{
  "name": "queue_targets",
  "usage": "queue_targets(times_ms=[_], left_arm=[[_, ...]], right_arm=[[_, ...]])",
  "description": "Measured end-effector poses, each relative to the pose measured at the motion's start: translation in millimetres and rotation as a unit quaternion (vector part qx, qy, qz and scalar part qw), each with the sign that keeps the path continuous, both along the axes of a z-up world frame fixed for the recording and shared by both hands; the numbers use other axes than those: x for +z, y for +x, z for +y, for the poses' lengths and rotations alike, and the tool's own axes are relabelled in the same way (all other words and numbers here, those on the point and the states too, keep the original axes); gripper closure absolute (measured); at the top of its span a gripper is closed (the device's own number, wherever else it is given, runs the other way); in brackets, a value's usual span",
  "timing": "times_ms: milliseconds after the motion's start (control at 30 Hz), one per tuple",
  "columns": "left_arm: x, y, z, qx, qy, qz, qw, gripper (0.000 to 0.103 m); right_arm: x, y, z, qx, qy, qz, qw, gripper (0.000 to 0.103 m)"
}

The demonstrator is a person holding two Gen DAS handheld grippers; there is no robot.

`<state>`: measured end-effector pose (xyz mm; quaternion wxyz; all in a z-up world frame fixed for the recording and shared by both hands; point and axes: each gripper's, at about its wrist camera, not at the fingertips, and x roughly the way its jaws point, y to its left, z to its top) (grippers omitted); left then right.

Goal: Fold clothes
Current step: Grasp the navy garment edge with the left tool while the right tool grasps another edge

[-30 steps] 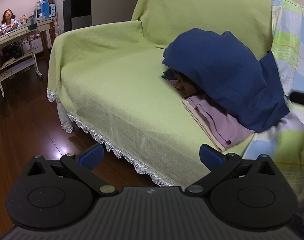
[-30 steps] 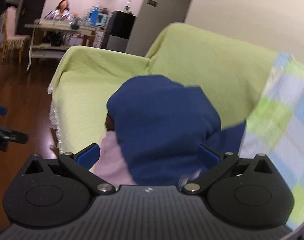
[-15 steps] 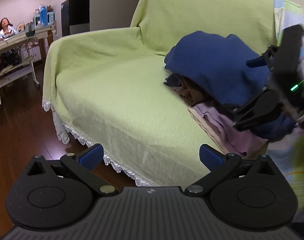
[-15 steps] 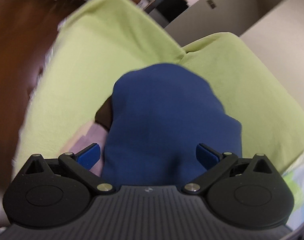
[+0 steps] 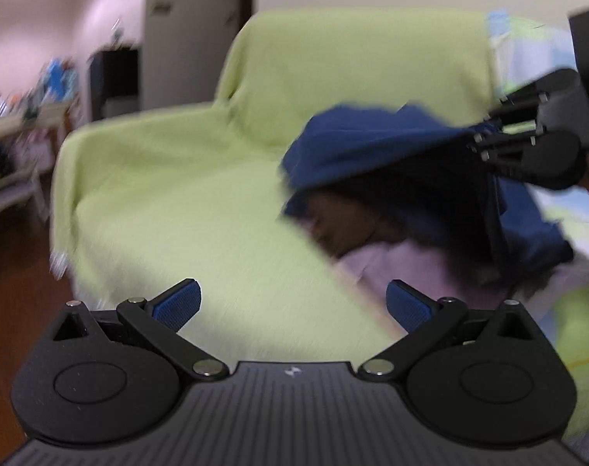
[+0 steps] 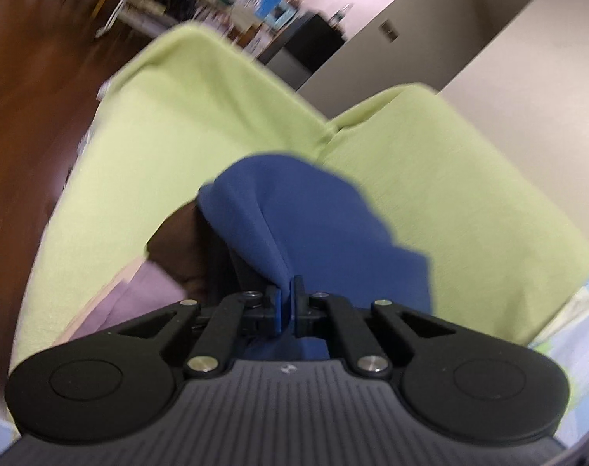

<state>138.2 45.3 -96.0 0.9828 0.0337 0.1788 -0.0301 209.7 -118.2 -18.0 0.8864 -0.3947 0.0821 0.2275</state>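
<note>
A navy blue garment (image 5: pixel 368 147) (image 6: pixel 314 221) lies on top of a pile of clothes on a sofa covered in green cloth (image 5: pixel 170 209). Below it are a brown piece (image 5: pixel 341 225) and folded mauve and beige clothes (image 5: pixel 403 268) (image 6: pixel 139 291). My right gripper (image 6: pixel 286 303) is shut on an edge of the blue garment and lifts it off the pile; it also shows in the left wrist view (image 5: pixel 477 138). My left gripper (image 5: pixel 292 305) is open and empty, in front of the sofa seat, left of the pile.
A checked blue, green and white cloth (image 5: pixel 527 50) covers the sofa's right part. Dark wooden floor (image 6: pixel 30 116) lies left of the sofa. A table with items (image 5: pixel 19 124) and a black cabinet (image 5: pixel 112 77) stand at the back left.
My right gripper has closed on the blue garment's edge and raised it, baring the brown piece. My left gripper has moved closer to the sofa and stayed open.
</note>
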Motion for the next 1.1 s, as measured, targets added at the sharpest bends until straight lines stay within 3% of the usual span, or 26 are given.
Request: queue_targets(times_ms=[267,367,433,500,600,667,700,733,767,900,1067,1100], left_arm=[[12,46,-66,-0.056,0.103,-0.077,0.9901,0.001],[10,64,-94,-0.076,0.135,-0.094,0.9835,0.001],[4,81,-115,-0.082,0.176,-0.103,0.9755,0.001],[-1,93,-124,-0.084,0.202,-0.099,0.9707,0.001],[1,109,-119,-0.083,0.21,-0.109,0.968,0.0],[6,112,-111,-0.085,0.21,-0.119,0.9667,0.0],[9,113,-108,-0.088,0.208,-0.122,0.9664,0.0],[14,116,-103,-0.098,0.21,-0.128,0.9642,0.0],[15,119,-100,-0.106,0.218,-0.133,0.9611,0.0],[25,126,-91,-0.132,0.222,-0.144,0.9553,0.0],[33,124,-71,-0.157,0.175,-0.143,0.9613,0.0],[33,122,-67,-0.158,0.171,-0.144,0.9618,0.0]], right_arm=[[92,-56,-92,-0.028,0.095,-0.011,0.995,0.103],[110,-81,-118,-0.037,0.115,-0.021,0.992,0.103],[110,-105,-140,-0.061,0.121,-0.025,0.99,0.103],[97,-104,-149,-0.081,0.114,-0.003,0.99,0.103],[72,-96,-152,-0.087,0.102,0.028,0.991,0.103],[48,-91,-143,-0.07,0.09,0.045,0.992,0.073],[39,-90,-138,-0.062,0.083,0.042,0.994,0.041],[29,-88,-130,-0.052,0.073,0.037,0.995,0.018],[19,-85,-121,-0.039,0.059,0.03,0.997,0.013],[-9,-67,-85,-0.019,0.031,0.027,0.999,0.012],[-60,-24,-36,-0.03,-0.036,0.019,0.999,0.013],[-65,-21,-34,-0.036,-0.044,0.012,0.998,0.018]])
